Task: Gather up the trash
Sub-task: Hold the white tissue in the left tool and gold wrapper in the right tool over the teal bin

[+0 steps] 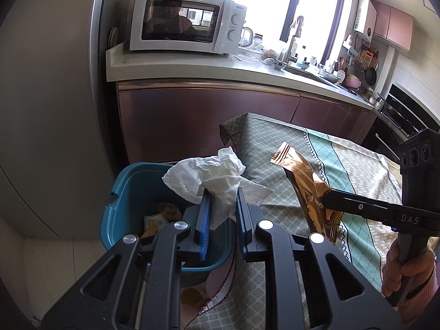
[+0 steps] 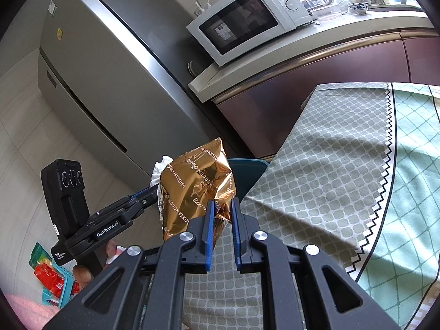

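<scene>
Left fingers [image 1: 205, 206] pinching crumpled tissue [image 1: 209, 173], right fingers [image 2: 210, 220] pinching gold wrapper [image 2: 196, 181].

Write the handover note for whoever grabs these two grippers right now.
Left tongs: shut on a crumpled white tissue, held above the near edge of the teal bin.
Right tongs: shut on a gold snack wrapper, held up over the tablecloth's edge, beside the bin.
Done: some scraps already lie in the bin; the table shows no other trash in these views.
Left: move each piece over the bin opening and release, probably tissue first, since it is nearer.
</scene>
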A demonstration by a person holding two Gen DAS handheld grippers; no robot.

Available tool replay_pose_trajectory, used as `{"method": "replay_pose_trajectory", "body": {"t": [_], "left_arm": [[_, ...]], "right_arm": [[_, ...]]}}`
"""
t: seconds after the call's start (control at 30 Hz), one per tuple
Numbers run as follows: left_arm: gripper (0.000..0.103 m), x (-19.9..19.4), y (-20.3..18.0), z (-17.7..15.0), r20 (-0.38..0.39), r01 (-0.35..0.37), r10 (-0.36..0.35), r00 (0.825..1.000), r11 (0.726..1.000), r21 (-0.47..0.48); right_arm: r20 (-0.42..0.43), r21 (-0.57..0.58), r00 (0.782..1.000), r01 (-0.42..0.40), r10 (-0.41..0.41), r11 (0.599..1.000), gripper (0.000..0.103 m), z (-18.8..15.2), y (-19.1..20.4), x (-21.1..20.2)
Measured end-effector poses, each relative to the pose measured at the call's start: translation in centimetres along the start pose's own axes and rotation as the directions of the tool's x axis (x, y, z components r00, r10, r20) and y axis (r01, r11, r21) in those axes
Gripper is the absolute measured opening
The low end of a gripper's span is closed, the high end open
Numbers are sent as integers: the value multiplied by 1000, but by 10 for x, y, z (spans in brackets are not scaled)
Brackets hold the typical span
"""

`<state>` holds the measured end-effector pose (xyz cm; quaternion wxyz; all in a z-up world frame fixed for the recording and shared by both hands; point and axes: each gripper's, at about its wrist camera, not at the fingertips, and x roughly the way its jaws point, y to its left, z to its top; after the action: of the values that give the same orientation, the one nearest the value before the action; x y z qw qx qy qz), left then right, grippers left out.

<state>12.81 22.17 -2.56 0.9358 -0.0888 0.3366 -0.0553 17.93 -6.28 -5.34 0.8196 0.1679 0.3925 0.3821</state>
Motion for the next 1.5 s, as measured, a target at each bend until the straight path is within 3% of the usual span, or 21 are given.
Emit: {"method": "replay_pose_trajectory", "body": {"t": [1.5], "left_arm": [[17, 1, 14, -2, -14, -45, 45, 999, 998, -34]], "right_arm": [[-37, -12, 999, -26, 26, 1000, 11, 8, 10, 27]]}}
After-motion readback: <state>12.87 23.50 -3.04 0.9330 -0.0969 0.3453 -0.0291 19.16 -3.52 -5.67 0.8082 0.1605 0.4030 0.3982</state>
